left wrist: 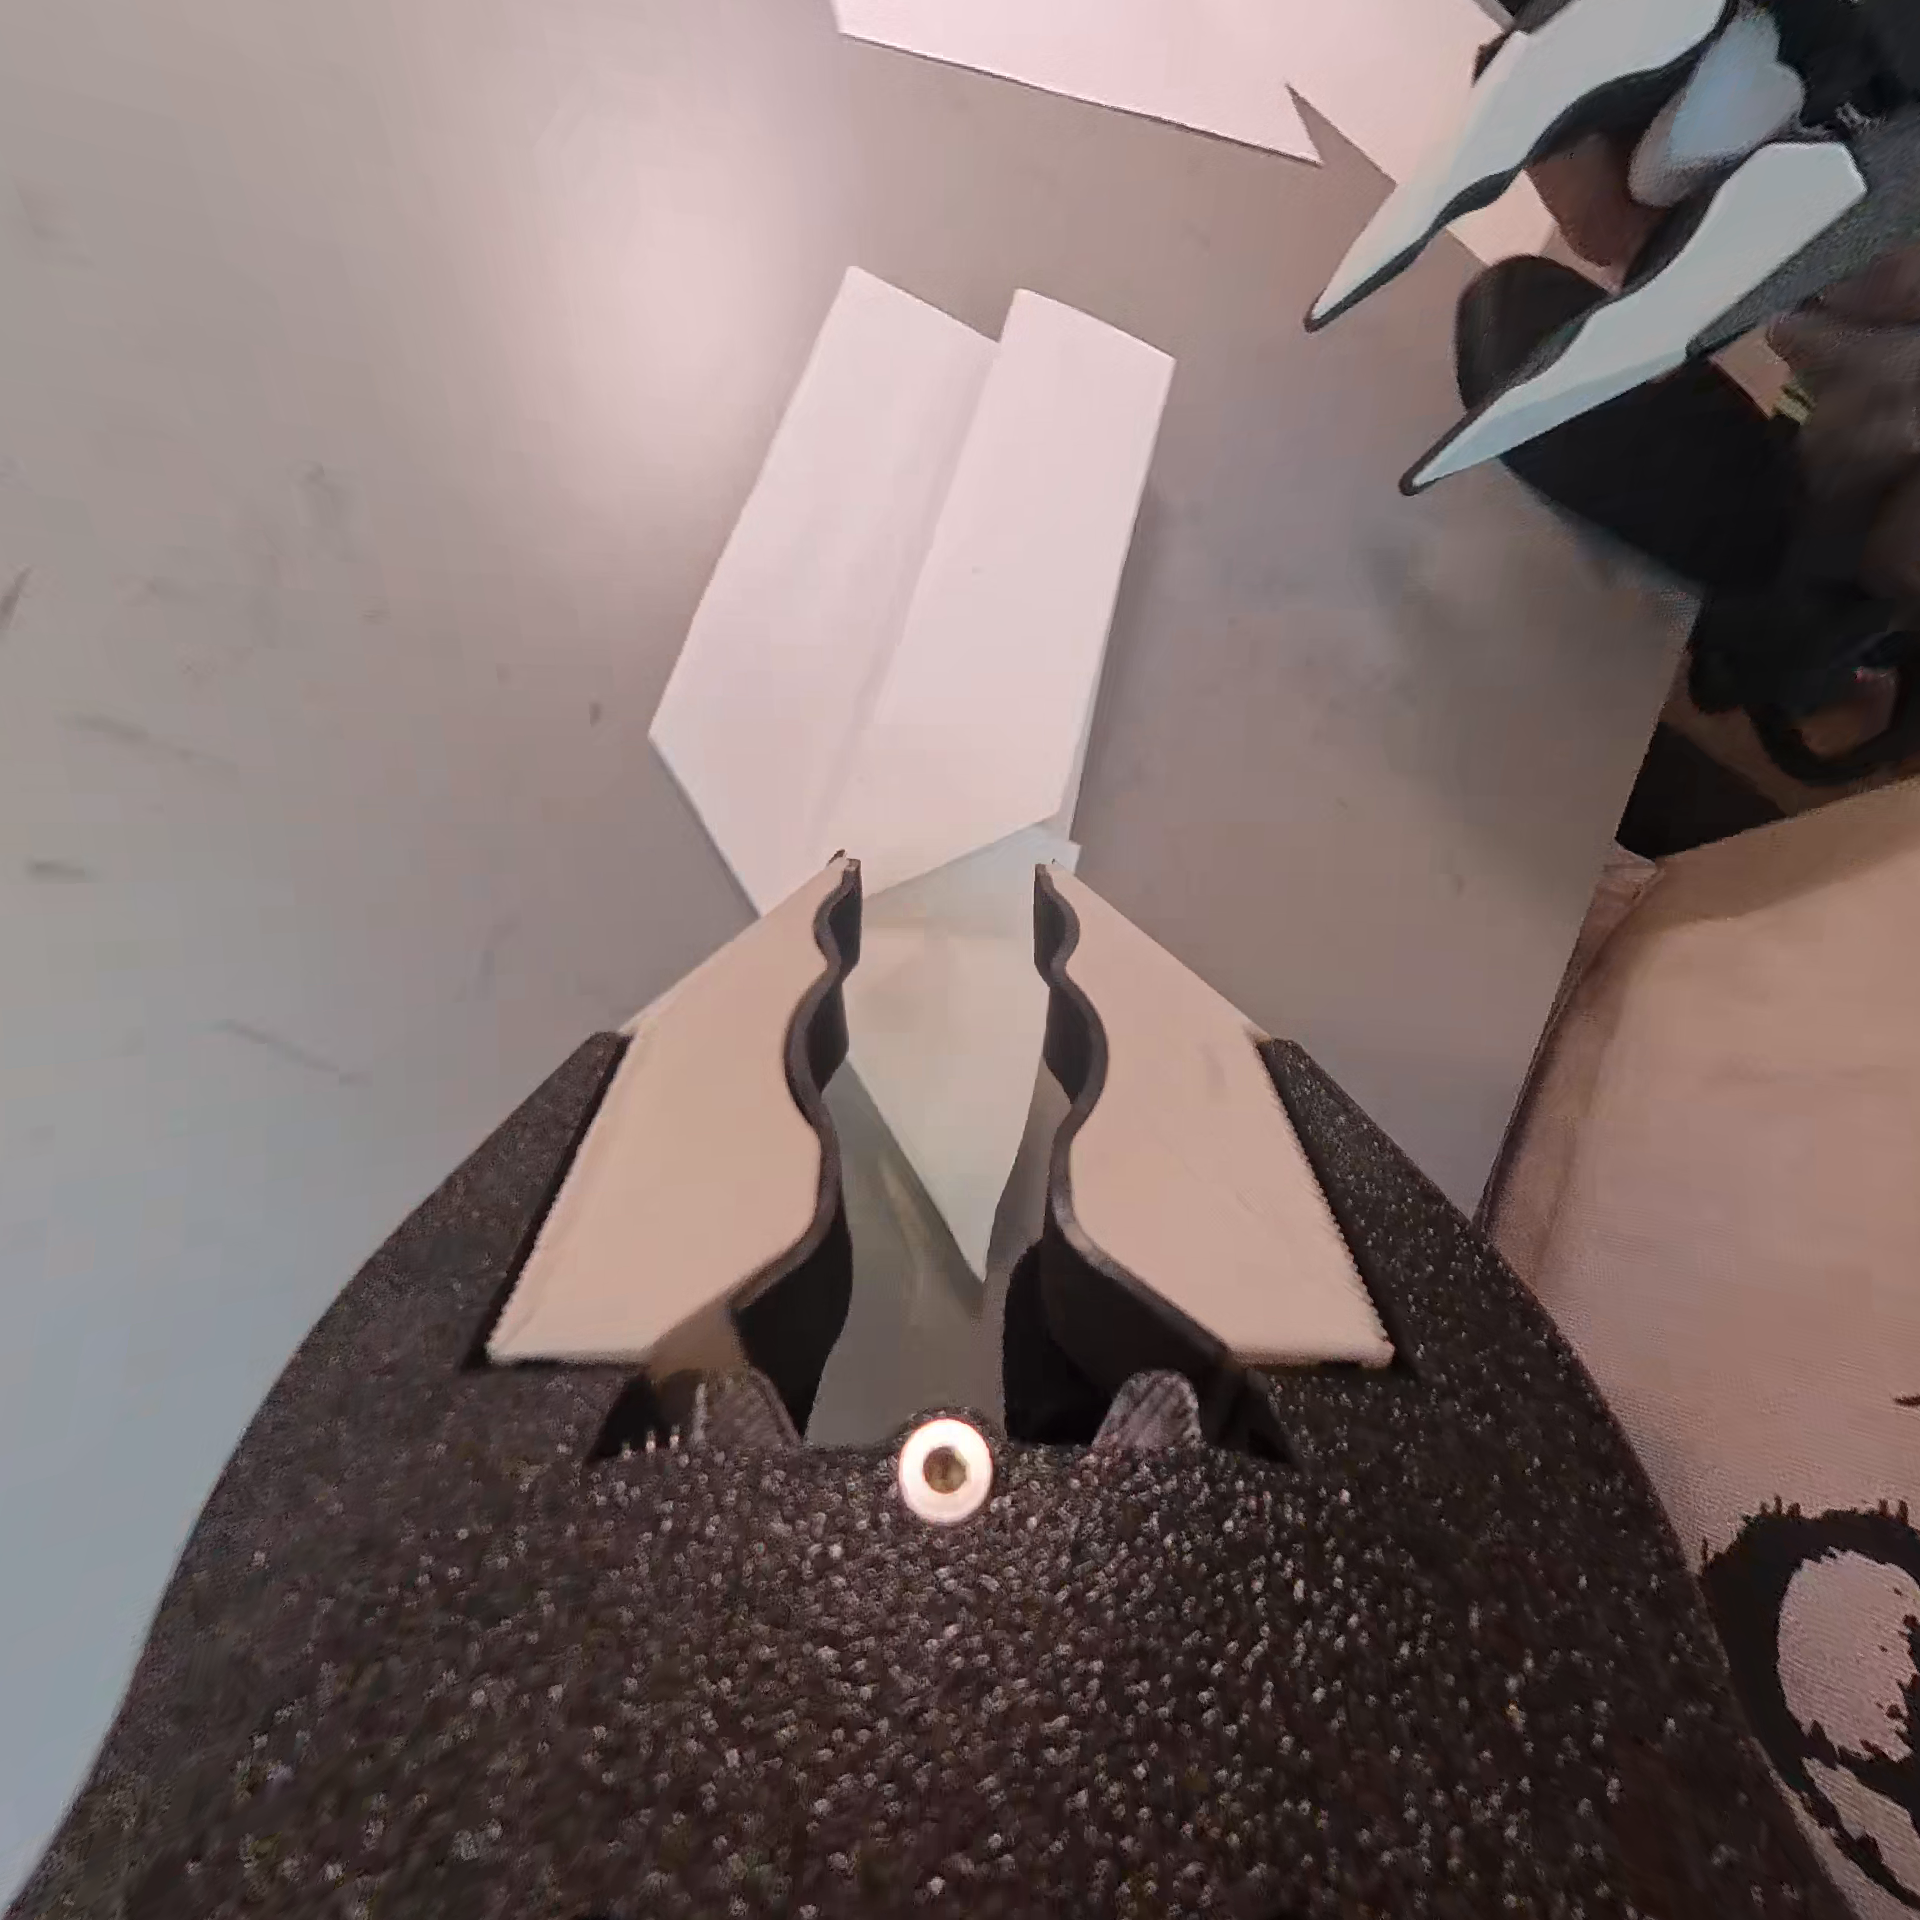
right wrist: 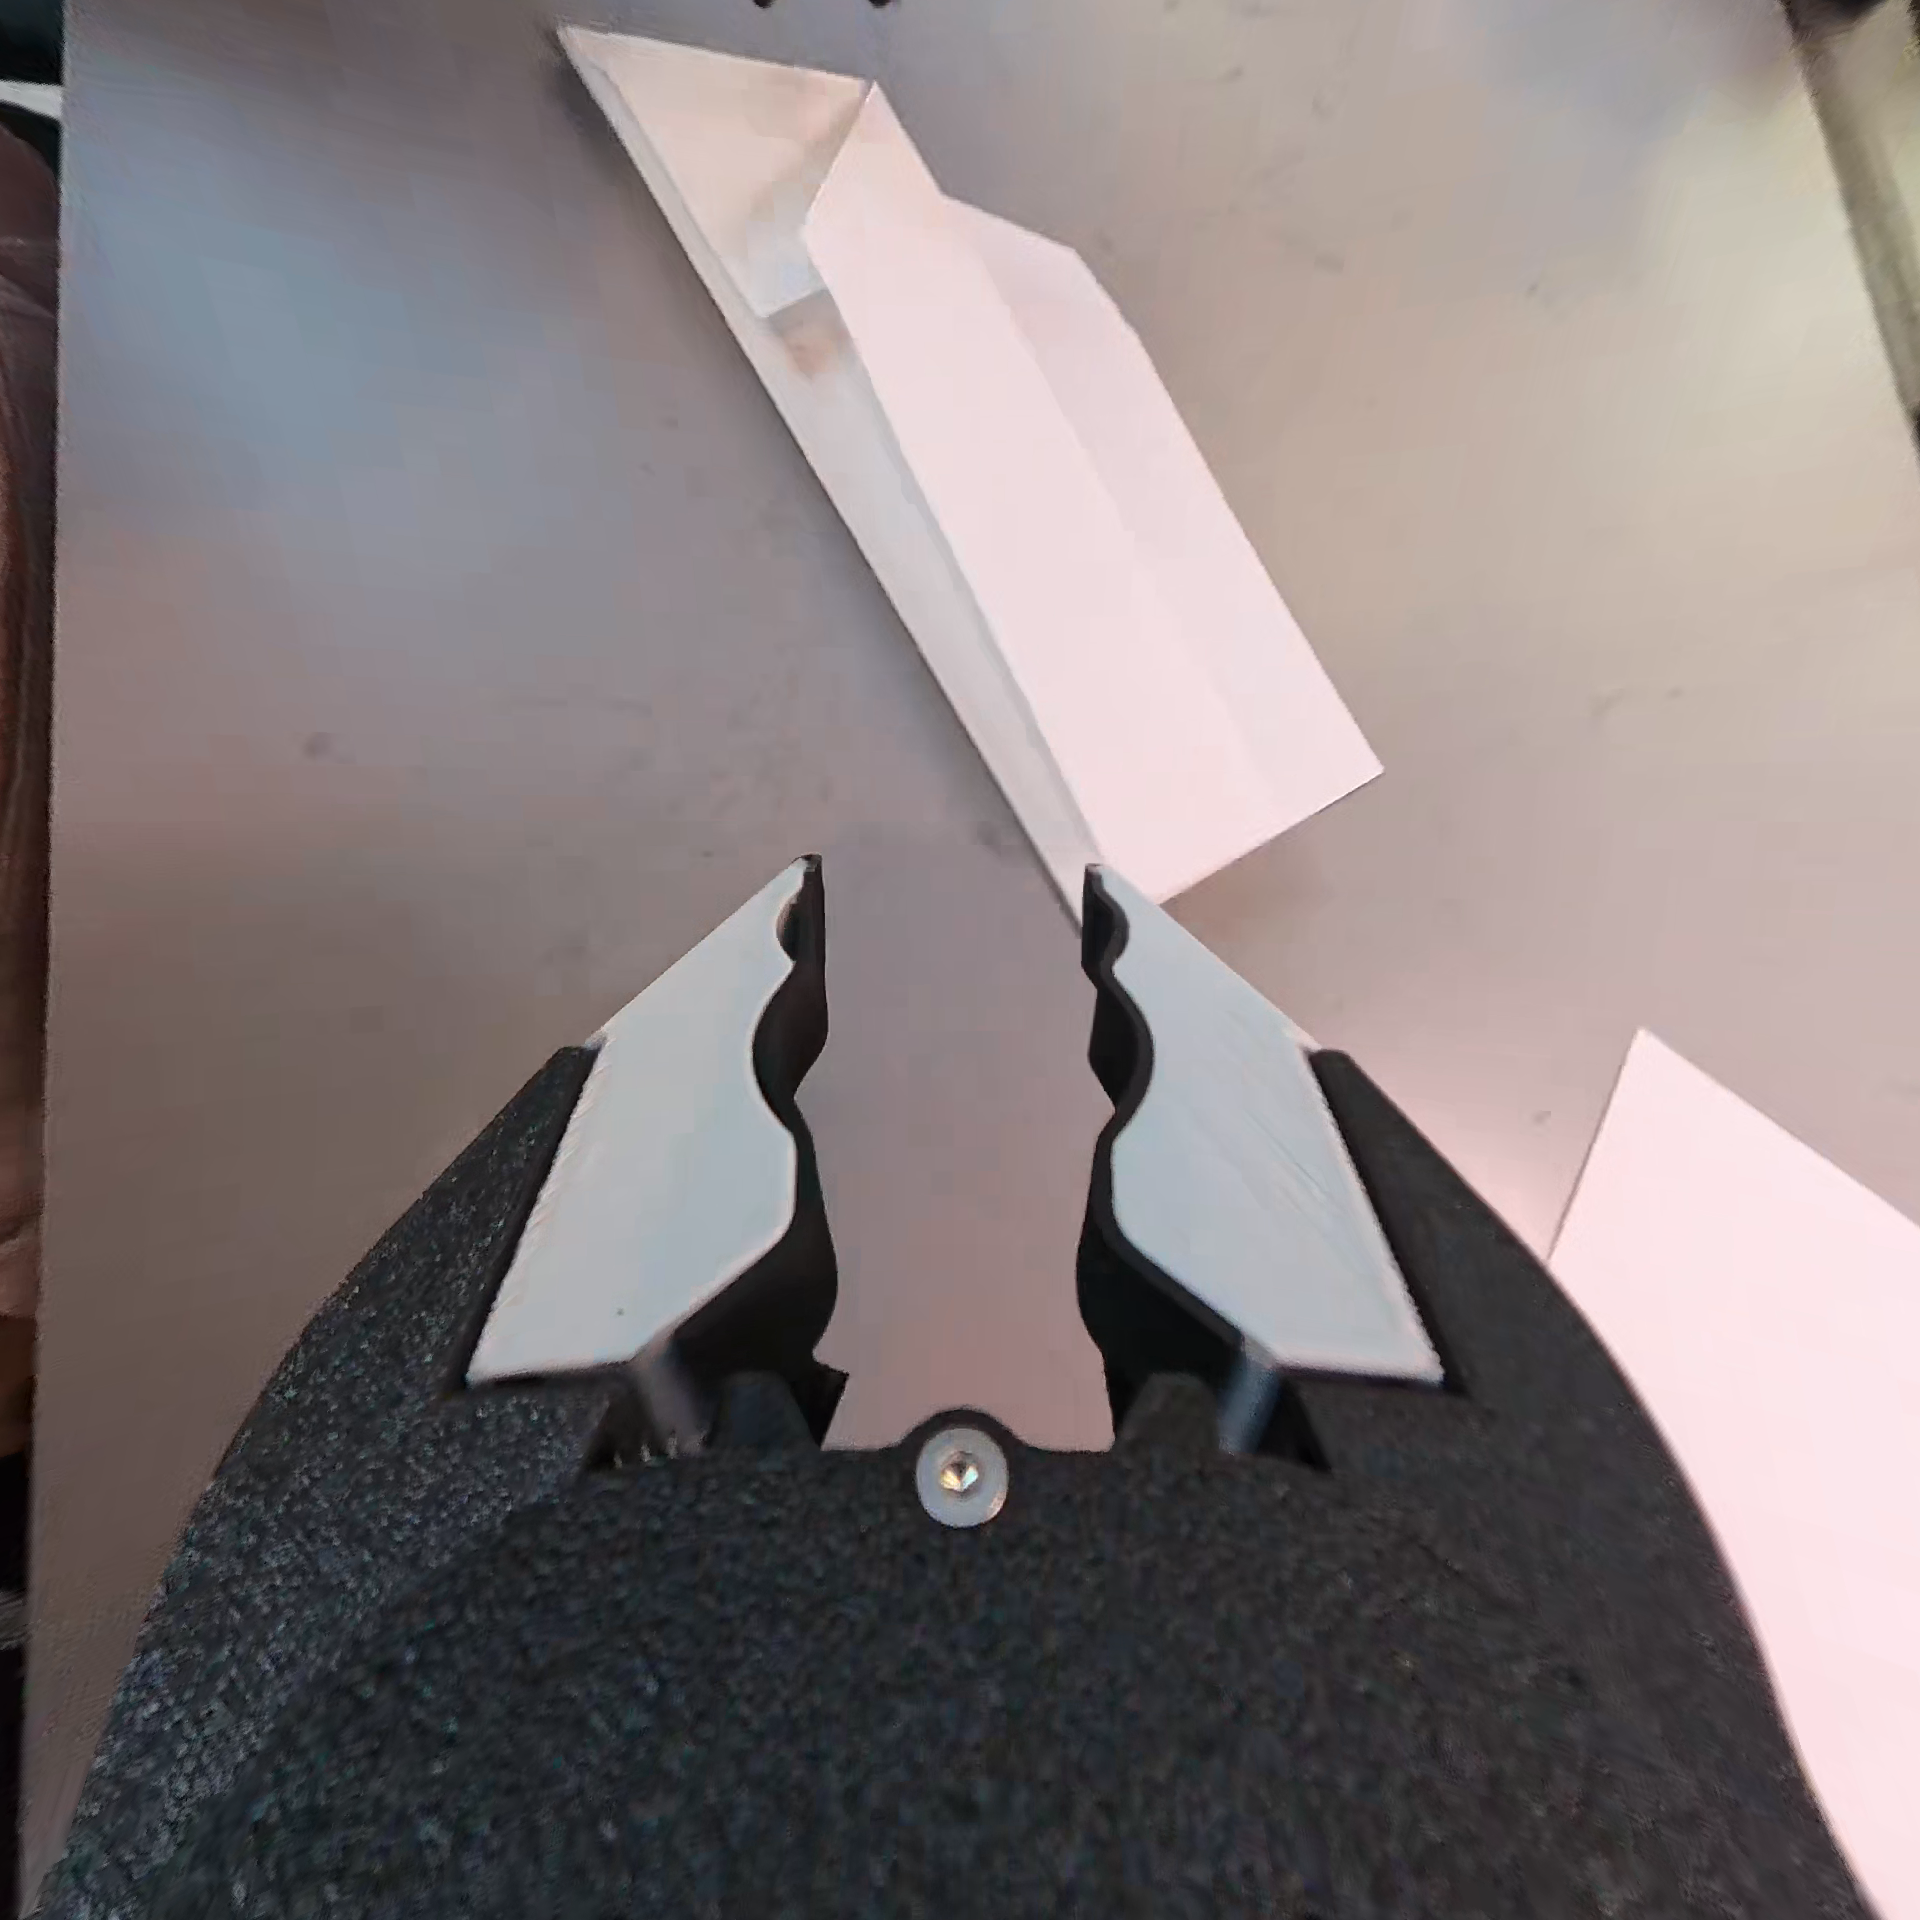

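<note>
A white folded paper (left wrist: 914,582) shaped like a plane lies on the grey worktop (left wrist: 312,623), its pointed nose reaching in between the parted jaws of the left gripper (left wrist: 948,878). Its two long flaps run to the far side, the inner edges raised along the centre crease.

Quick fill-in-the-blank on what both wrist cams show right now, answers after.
1. The folded paper lies on a ____ table.
2. The left gripper has the paper's pointed tip between its fingers, jaws ____.
3. The right gripper holds ____.
4. A flat sheet is ____ in colour.

Missing words: grey; open; nothing; white
</note>
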`<move>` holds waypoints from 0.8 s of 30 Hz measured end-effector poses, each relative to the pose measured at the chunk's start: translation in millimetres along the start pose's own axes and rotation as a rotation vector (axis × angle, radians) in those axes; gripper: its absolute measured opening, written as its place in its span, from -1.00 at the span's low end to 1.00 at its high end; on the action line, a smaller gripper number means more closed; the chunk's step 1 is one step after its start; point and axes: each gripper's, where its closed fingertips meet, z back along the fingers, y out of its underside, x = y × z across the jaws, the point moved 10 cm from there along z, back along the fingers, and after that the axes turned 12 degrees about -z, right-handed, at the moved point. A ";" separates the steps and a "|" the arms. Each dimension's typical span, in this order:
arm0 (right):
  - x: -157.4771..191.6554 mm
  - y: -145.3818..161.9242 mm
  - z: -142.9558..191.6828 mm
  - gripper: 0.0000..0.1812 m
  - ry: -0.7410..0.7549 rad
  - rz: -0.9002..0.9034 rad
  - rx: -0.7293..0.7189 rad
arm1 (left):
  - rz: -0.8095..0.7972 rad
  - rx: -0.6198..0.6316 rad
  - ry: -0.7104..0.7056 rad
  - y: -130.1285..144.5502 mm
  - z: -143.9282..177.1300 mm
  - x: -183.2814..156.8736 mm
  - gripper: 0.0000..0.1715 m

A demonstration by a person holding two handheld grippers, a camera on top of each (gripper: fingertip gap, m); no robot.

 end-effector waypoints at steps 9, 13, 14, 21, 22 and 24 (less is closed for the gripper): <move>-24.9 -34.3 -80.4 -0.41 -0.187 0.074 0.065 | 0.161 0.091 -0.051 22.7 -16.3 3.9 -0.57; -19.6 -29.9 -81.5 -0.42 -0.196 0.083 0.071 | -0.071 0.161 -0.083 13.4 -26.1 -3.1 -0.83; -18.0 -29.3 -77.2 -0.42 -0.203 0.081 0.061 | -0.125 0.159 -0.072 10.9 -28.2 -5.5 -0.94; -28.2 -41.8 -30.2 -0.41 -0.166 0.036 -0.021 | -0.528 0.087 -0.120 -16.8 -31.5 -18.3 -1.00; -28.9 -44.1 -26.7 -0.40 -0.145 0.053 -0.007 | -0.590 0.070 -0.144 -21.5 -31.2 -21.1 -1.00; -25.0 -47.1 -25.7 -0.39 -0.133 0.098 0.041 | -0.714 0.029 -0.212 -31.1 -29.7 -27.5 -1.00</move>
